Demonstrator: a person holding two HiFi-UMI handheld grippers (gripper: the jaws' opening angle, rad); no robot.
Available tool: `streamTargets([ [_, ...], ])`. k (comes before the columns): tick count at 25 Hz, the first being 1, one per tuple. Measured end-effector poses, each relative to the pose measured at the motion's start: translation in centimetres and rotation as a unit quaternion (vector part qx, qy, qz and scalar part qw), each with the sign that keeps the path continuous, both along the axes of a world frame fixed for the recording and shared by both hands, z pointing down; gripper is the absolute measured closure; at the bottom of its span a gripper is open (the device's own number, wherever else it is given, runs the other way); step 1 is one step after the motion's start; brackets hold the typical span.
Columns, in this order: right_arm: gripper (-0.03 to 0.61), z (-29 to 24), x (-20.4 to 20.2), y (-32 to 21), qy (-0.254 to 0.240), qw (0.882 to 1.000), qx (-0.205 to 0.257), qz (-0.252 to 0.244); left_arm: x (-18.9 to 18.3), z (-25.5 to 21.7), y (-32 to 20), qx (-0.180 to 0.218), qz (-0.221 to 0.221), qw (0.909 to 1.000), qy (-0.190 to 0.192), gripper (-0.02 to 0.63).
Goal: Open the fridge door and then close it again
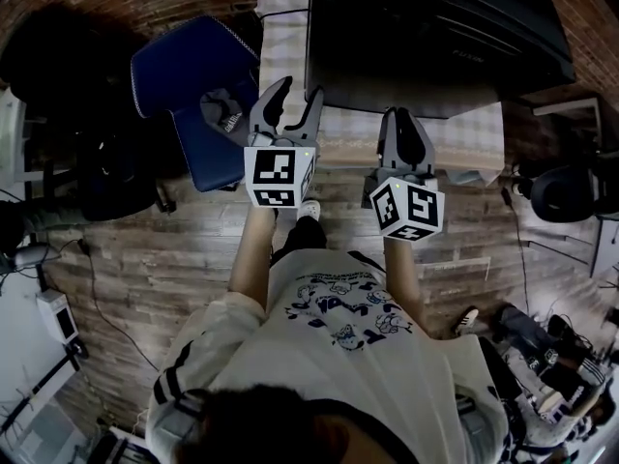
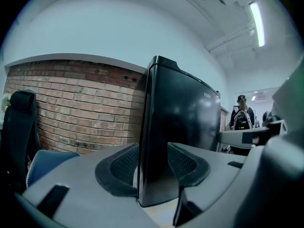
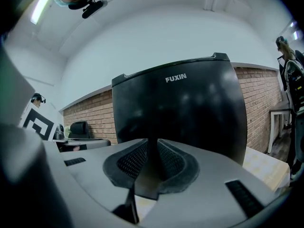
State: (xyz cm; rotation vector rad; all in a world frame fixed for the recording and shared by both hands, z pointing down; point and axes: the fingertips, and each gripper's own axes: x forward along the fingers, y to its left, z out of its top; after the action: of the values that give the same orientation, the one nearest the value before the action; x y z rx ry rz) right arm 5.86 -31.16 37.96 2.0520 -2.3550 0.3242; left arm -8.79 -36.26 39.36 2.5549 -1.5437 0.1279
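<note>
Showing white FUXIN letters [image 3: 175, 78], the black fridge [image 3: 180, 113] stands by a blue chair [image 1: 193, 85]. Left gripper [image 1: 299, 89] is wide open; right gripper [image 1: 403, 116] is closed, empty.

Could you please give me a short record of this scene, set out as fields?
fridge: black, standing on the checked tablecloth; door looks closed
left gripper: jaws apart, empty, lined up with the fridge's left front edge
right gripper: jaws close together, empty, facing the door
nearby: blue chair, left of the fridge
</note>
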Motion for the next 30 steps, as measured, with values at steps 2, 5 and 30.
streamTargets([
  [2,0.506,0.4,-0.4,-0.5,0.003,1.0,-0.005,-0.002,0.1,0.5,-0.8,-0.003,0.013,0.9999,0.003,0.422],
  [5,0.506,0.8,-0.7,-1.5,0.007,1.0,-0.01,-0.003,0.2,1.0,-2.3,-0.008,0.03,0.9994,0.011,0.422],
  [30,0.506,4.3,0.1,-3.7,0.034,0.998,-0.053,0.005,2.2,3.0,-5.3,-0.026,0.211,0.9763,0.039,0.393],
])
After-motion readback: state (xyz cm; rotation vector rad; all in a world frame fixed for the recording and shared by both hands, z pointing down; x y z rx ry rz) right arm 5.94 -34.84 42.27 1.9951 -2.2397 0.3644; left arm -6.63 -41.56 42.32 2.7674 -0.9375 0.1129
